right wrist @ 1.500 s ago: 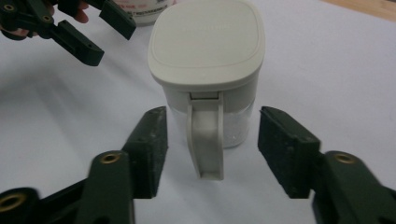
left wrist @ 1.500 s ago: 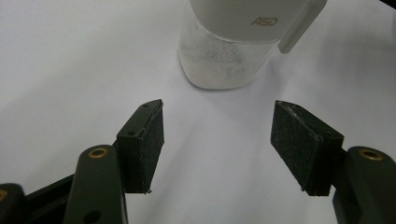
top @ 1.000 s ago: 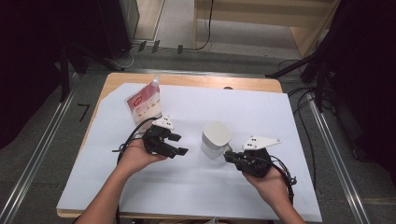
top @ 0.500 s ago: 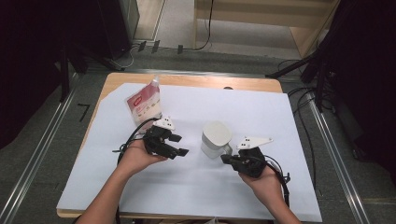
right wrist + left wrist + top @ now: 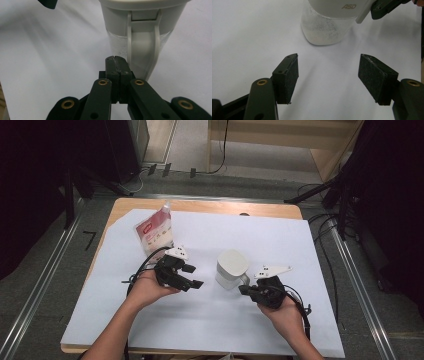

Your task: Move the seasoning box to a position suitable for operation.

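A translucent white container with a grey lid and a side handle stands mid-table on the white sheet. It holds a white grainy filling. My left gripper lies level to its left and points at it, open, with bare sheet between its pads. My right gripper comes in from the lower right. Its jaws are shut, pad against pad, with nothing between them. Their tip sits just beside the handle, close to the container's wall.
A red and white pouch stands at the back left of the sheet, behind my left hand. The wooden table edge runs along the far side. Cables trail from both grippers toward the near edge.
My right gripper has edged a little to the left, closer to the container's handle. The left hand and the container have stayed put.
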Demonstrator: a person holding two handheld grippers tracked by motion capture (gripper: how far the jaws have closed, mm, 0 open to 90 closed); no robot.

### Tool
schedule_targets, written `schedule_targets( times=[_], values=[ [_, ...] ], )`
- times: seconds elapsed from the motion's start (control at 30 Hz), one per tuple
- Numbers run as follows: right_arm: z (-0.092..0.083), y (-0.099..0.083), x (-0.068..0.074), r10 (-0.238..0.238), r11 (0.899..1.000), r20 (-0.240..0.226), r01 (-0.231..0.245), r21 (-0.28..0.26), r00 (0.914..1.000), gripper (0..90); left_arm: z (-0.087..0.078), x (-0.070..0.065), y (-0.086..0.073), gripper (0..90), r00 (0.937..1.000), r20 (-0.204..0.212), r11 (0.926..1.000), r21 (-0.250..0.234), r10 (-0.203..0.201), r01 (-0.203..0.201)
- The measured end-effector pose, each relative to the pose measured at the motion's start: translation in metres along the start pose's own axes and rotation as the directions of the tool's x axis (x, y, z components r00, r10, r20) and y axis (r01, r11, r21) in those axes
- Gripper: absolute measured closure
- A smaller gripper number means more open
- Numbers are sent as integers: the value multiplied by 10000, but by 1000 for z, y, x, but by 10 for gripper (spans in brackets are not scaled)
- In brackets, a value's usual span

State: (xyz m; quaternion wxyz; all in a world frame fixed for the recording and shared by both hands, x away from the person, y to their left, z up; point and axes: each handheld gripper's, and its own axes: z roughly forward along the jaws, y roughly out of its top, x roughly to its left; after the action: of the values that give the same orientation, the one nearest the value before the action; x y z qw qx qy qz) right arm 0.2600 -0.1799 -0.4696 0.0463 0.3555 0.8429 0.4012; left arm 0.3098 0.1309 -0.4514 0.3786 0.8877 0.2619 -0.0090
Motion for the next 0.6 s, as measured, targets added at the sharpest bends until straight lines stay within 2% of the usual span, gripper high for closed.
schedule_targets(
  times=[0.37,0.6],
  values=[
    [-6,-1,-16,323,9995,109,-322,-30,9994,900,0,0,1,328,9999,7,9999,70,-124,124],
    [-7,-1,-25,470,9988,162,-468,-122,9988,900,0,0,1,315,9992,151,9992,-174,-365,368]
  ],
)
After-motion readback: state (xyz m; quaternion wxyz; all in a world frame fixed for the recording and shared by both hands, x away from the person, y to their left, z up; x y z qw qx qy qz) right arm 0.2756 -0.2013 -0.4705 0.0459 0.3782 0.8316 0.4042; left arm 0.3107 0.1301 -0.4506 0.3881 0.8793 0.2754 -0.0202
